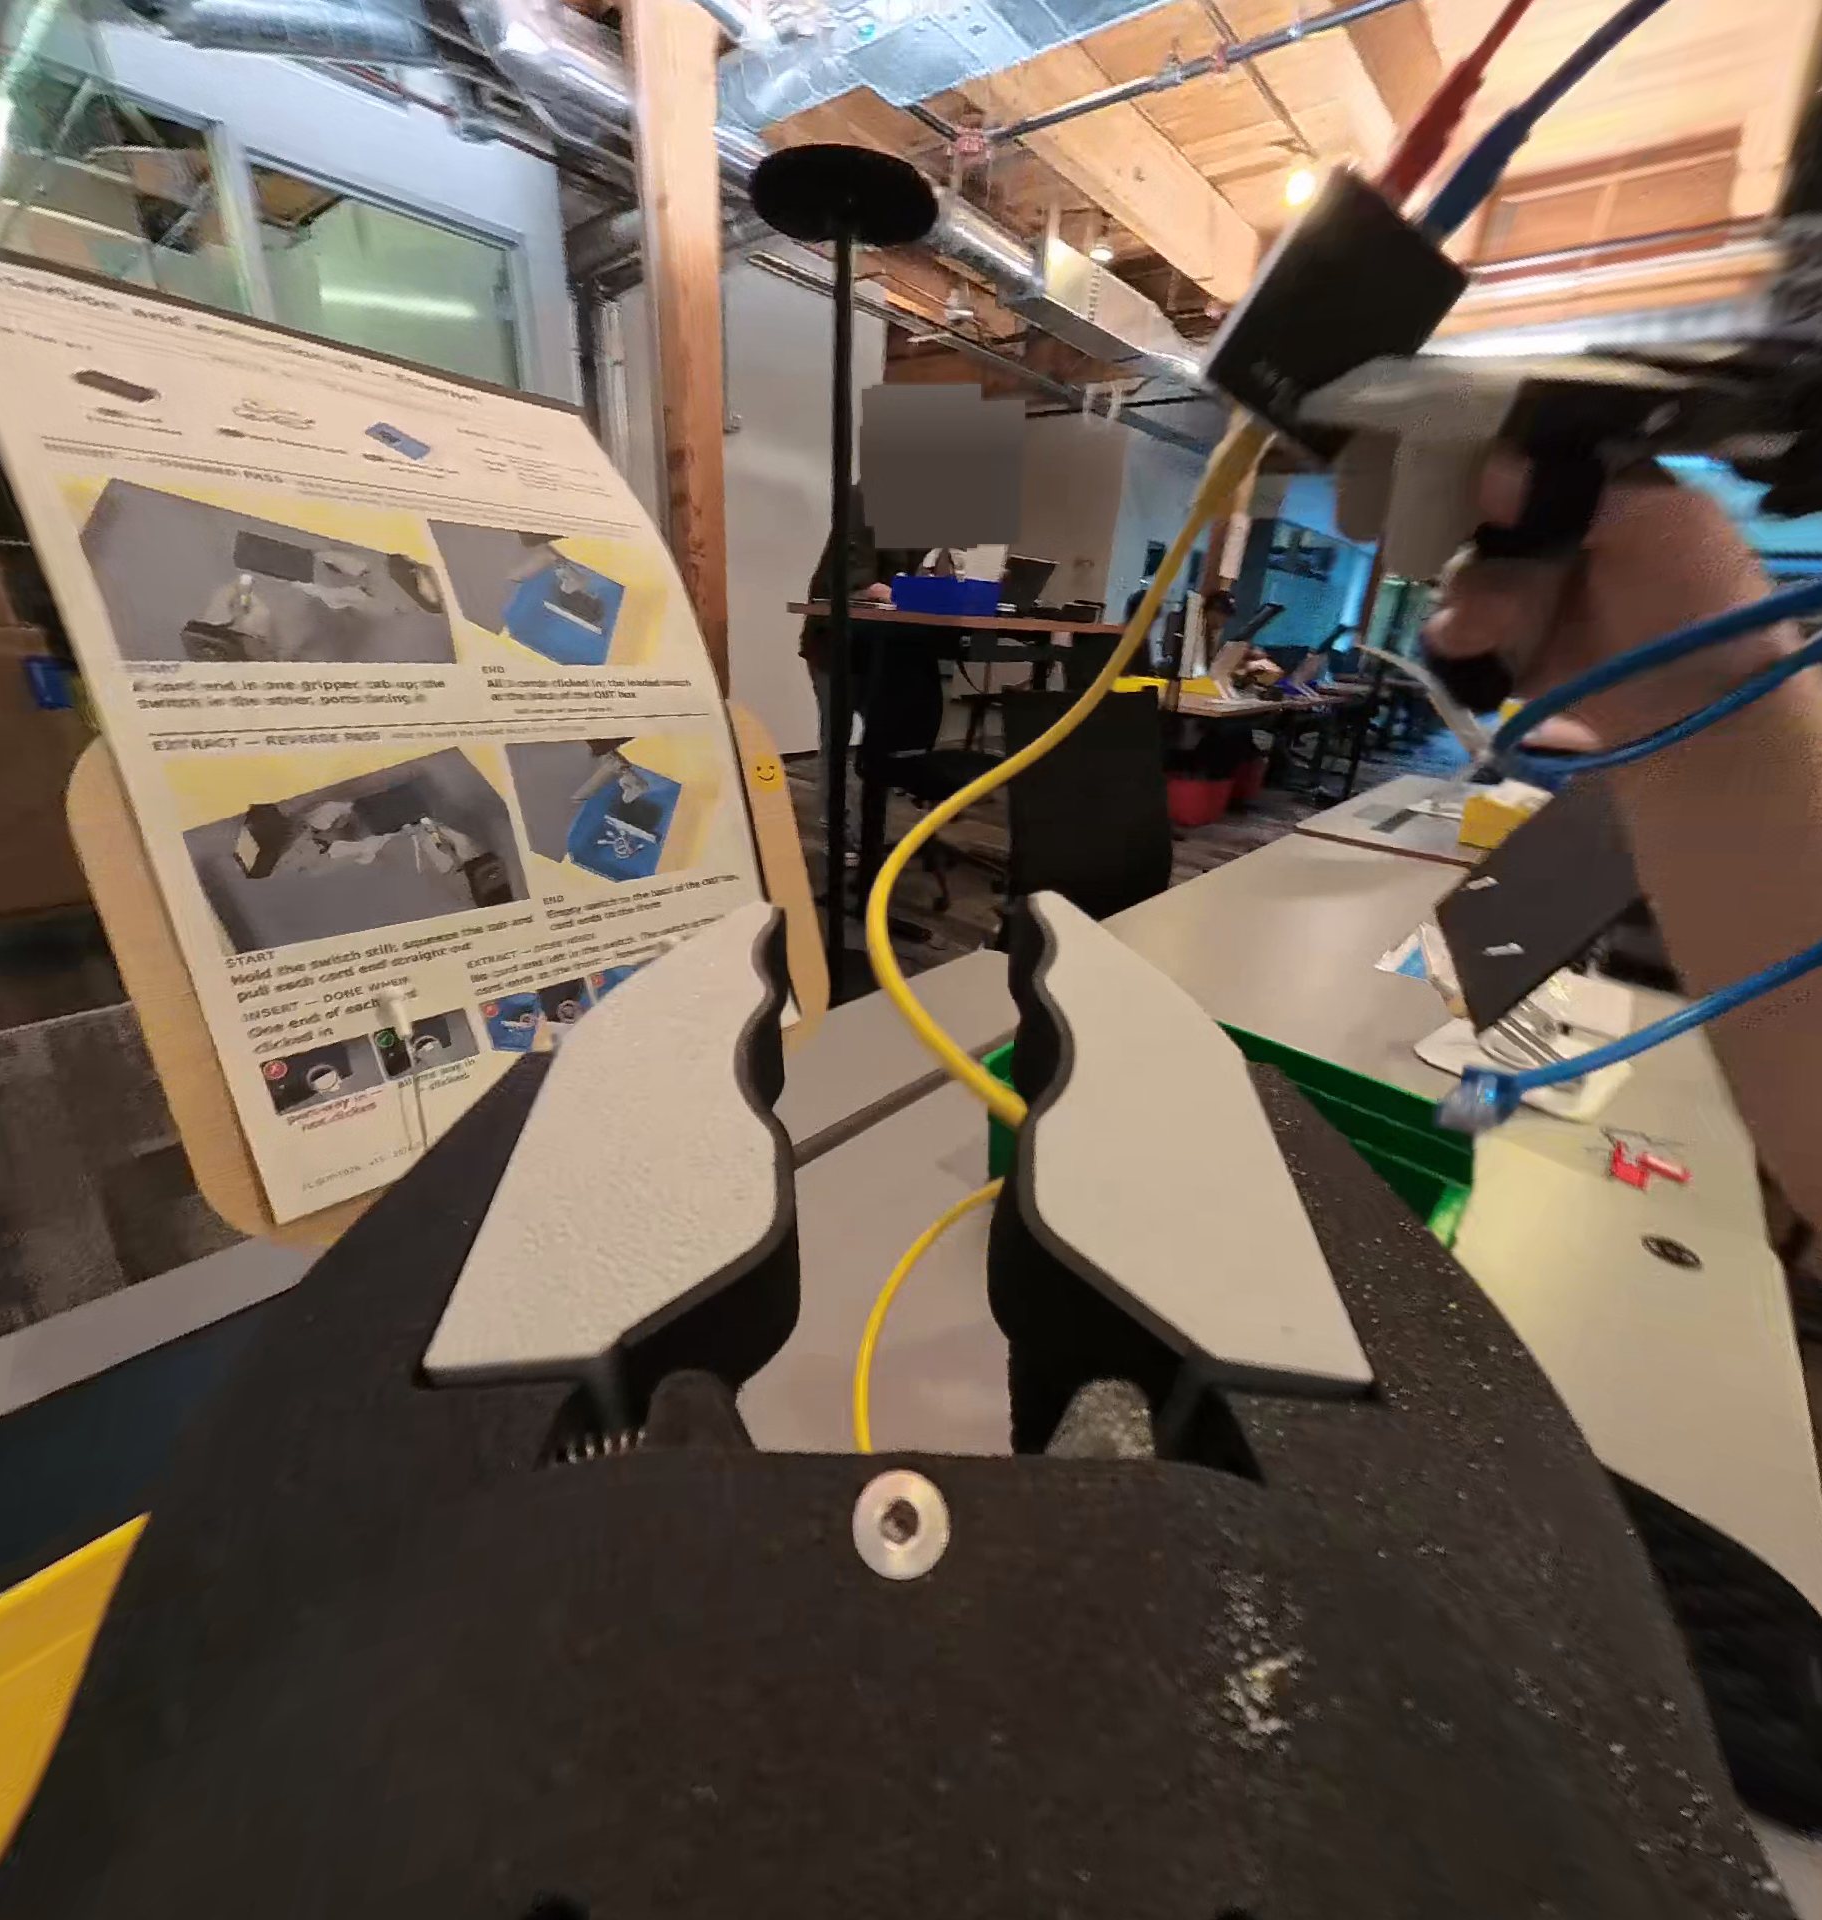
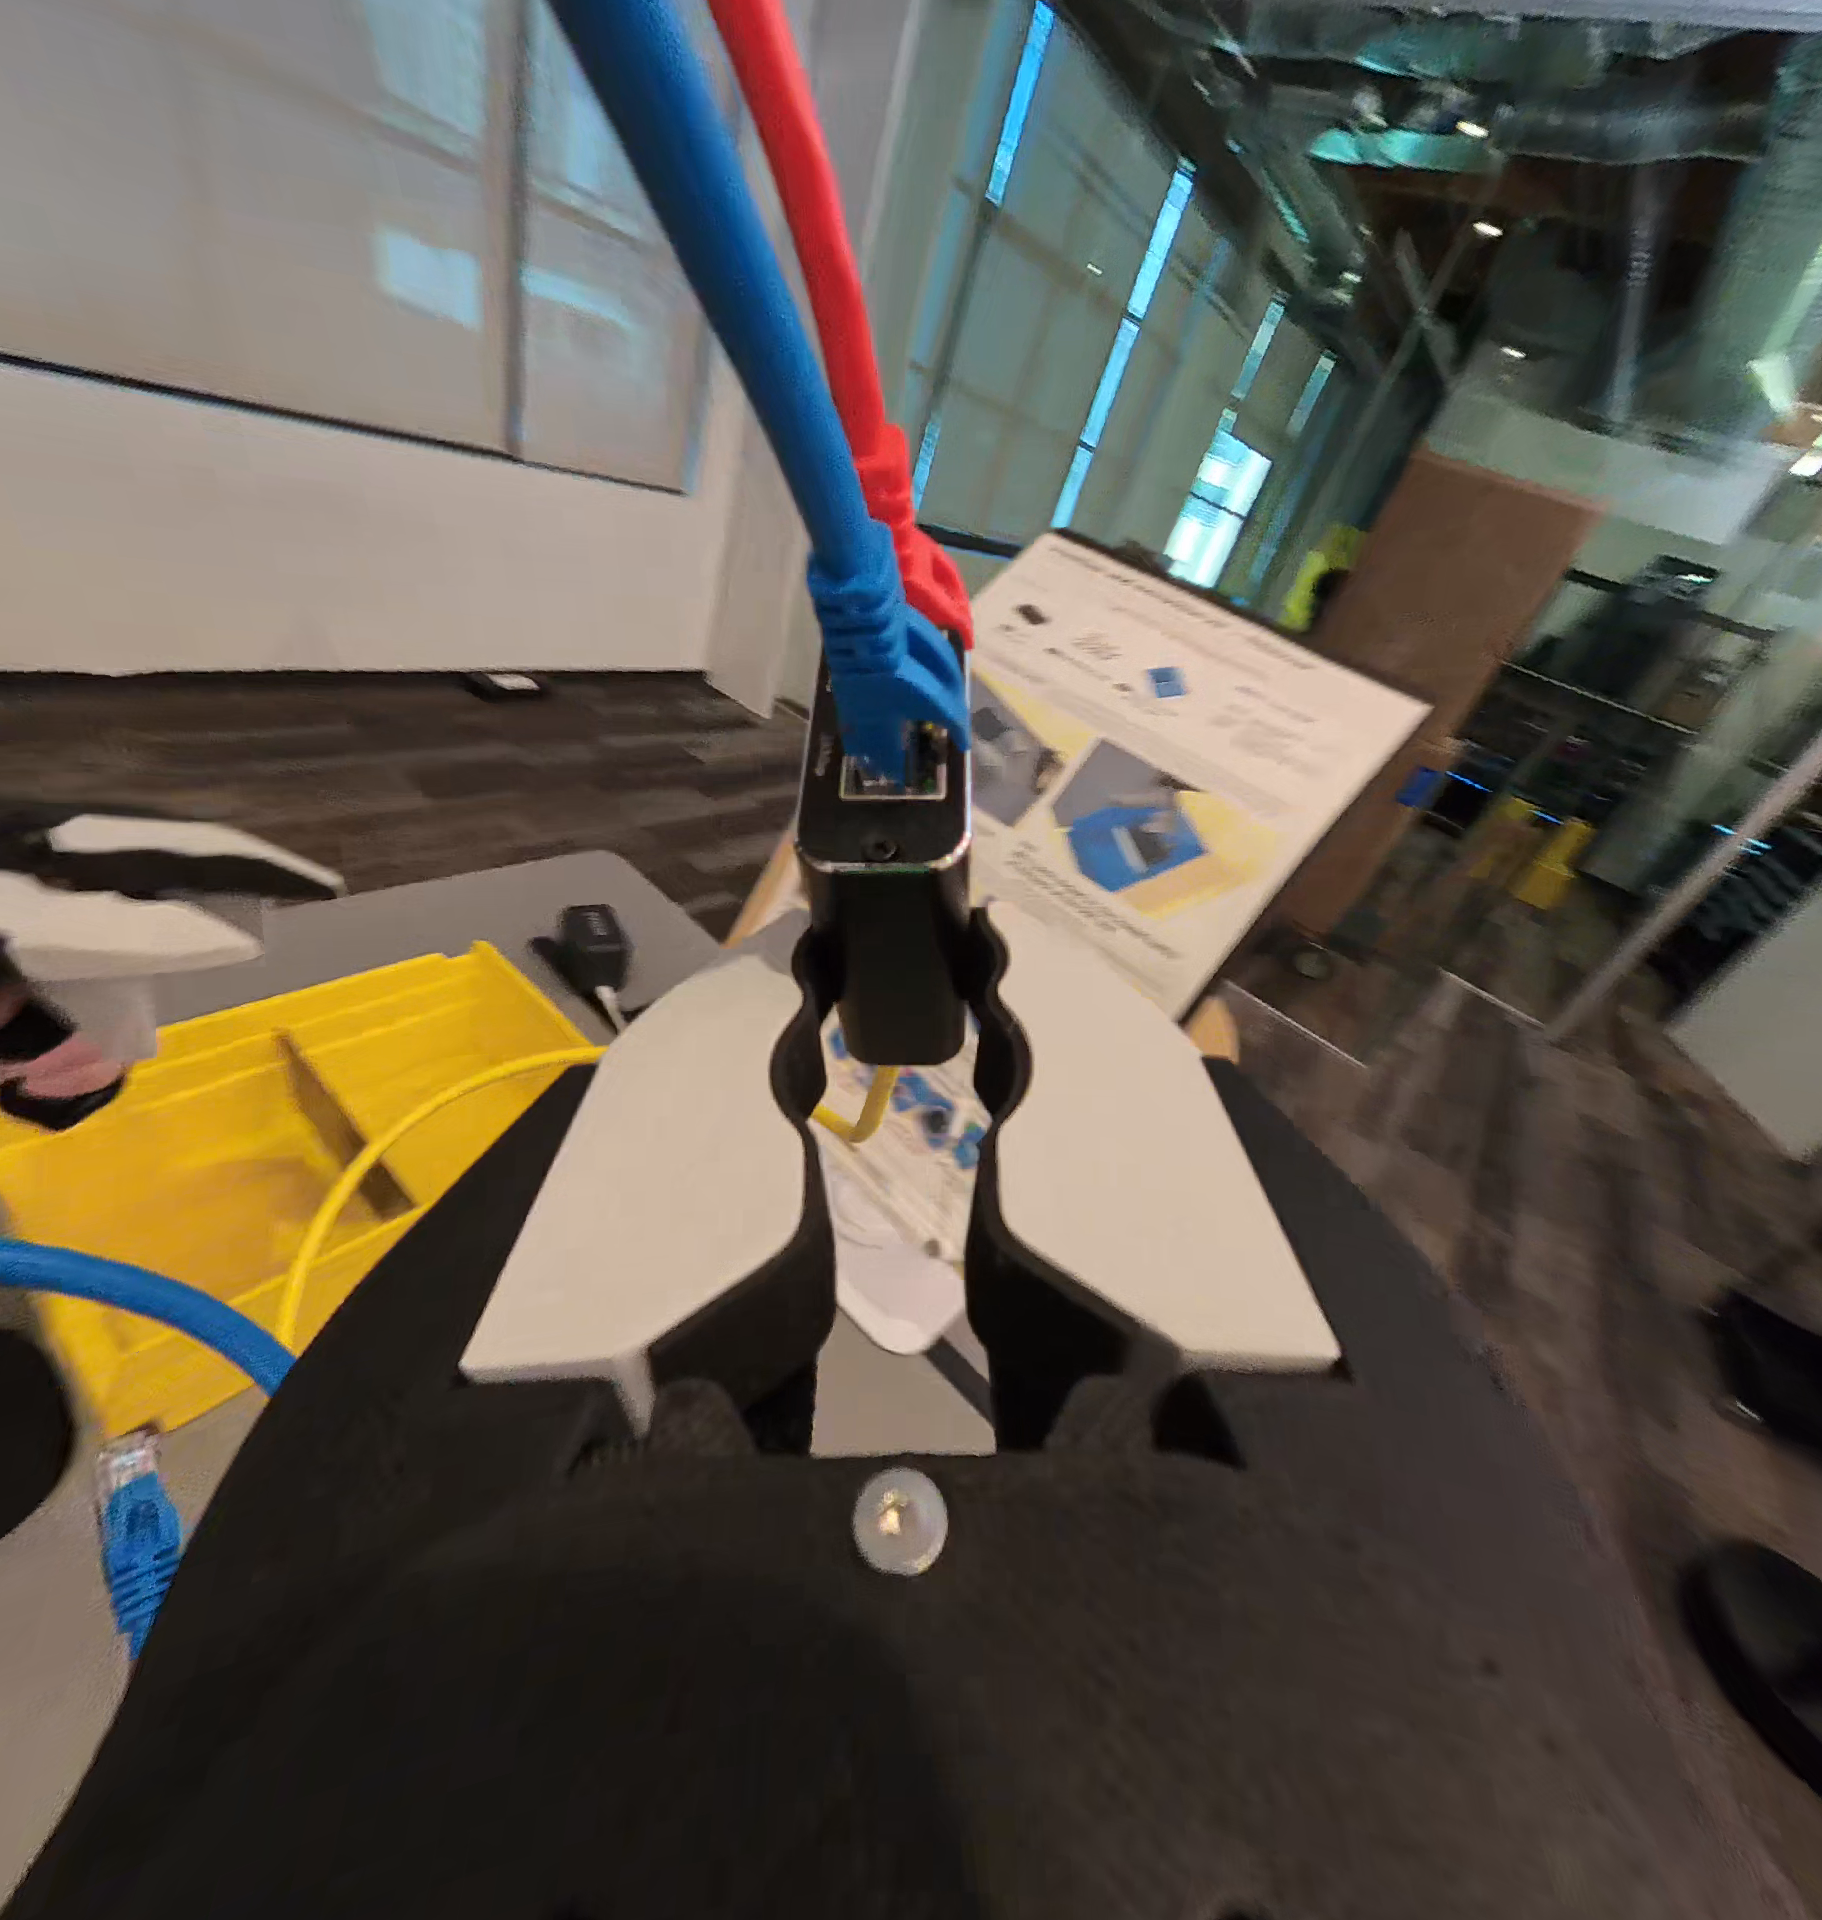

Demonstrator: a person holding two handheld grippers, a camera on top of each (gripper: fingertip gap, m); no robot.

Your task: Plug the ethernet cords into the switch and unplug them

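My right gripper (image 2: 902, 997), low centre of frame, points upward and clamps the black switch (image 2: 891, 862) upright; blue cord (image 2: 751, 312) and red cord (image 2: 813, 239) are plugged on top. My left gripper (image 1: 896, 997) gapes around the slack yellow cord (image 1: 891, 935), untouched.

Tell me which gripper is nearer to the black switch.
Right. The right gripper clamps the black switch between its fingers; the left gripper sits open, below and apart from it.

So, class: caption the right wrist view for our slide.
Right gripper clamps black switch, blue cord and red cord plugged in.
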